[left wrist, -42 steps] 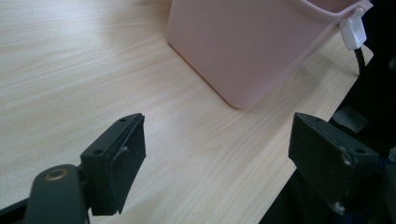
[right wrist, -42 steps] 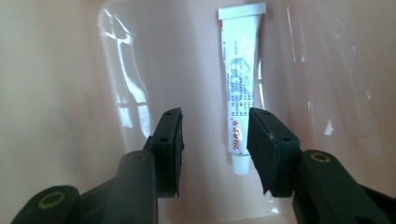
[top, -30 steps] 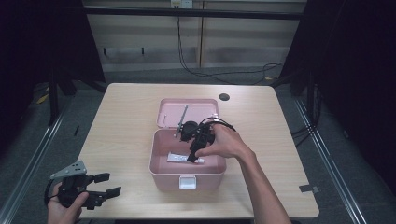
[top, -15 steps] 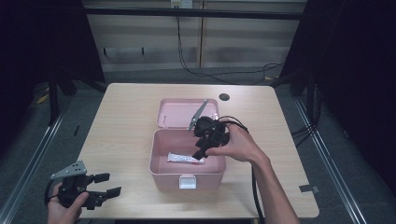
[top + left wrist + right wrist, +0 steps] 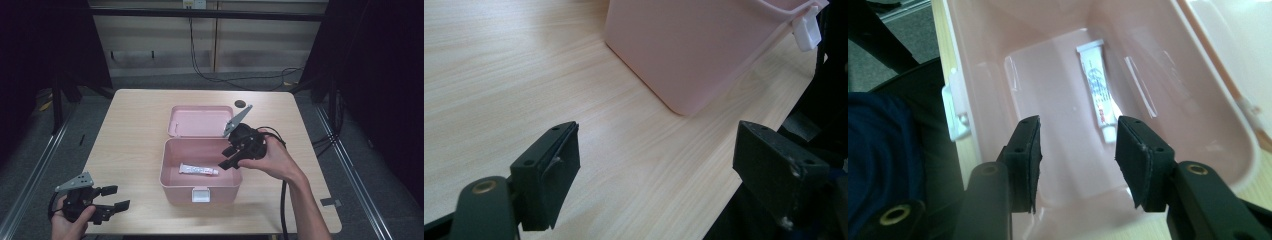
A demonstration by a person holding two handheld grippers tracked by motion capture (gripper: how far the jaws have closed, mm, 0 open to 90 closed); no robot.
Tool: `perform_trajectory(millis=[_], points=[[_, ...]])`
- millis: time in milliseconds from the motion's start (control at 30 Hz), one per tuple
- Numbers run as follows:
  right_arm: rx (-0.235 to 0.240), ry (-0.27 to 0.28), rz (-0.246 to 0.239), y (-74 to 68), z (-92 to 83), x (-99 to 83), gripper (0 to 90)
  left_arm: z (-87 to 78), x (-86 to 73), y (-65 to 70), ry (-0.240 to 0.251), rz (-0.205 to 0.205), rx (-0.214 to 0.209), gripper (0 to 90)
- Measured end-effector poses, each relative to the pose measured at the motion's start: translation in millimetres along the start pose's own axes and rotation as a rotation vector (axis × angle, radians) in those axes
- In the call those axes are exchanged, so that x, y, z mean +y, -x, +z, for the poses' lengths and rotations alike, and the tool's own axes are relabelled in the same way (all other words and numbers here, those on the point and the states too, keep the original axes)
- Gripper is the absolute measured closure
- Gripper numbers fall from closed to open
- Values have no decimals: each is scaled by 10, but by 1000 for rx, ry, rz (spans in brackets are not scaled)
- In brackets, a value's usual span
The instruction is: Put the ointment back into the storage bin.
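Right gripper (image 5: pixel 1075 162) first: its fingers (image 5: pixel 1026 160) stand partly apart, a middling gap with nothing between the pads, and they have just been closing a touch. They hover over the right end of the open pink box (image 5: pixel 170 172), touching nothing. Just beyond the fingertips, down on the box floor, lies the white tube (image 5: pixel 1096 87); in the right gripper view it sits ahead of the right-hand finger, its cap end nearest that finger, clear of both pads. From the high view the tube (image 5: pixel 198 170) lies flat, just to the left of the right gripper (image 5: pixel 229 159). The hinged lid (image 5: pixel 200 120) lies open behind the box.

Over to the left gripper (image 5: pixel 664 175): fingers (image 5: pixel 549 172) spread wide, empty, poised just above the bare worktop (image 5: pixel 524 75). The pink box's wall (image 5: pixel 694 55) stands well ahead of those fingers, its white latch (image 5: pixel 808 31) off to the right of them.
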State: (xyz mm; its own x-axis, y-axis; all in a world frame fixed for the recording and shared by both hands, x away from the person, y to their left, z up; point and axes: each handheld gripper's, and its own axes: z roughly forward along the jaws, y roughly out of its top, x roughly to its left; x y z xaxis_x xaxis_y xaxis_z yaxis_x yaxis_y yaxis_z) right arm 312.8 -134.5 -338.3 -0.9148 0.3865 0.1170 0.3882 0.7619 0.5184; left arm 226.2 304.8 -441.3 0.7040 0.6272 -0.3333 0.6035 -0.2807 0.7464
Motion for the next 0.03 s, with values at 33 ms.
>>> perform_trajectory(millis=[33], points=[[-3, 5, 3, -2, -22, -18, 536, 0, 0, 0, 0, 0, 1, 188]])
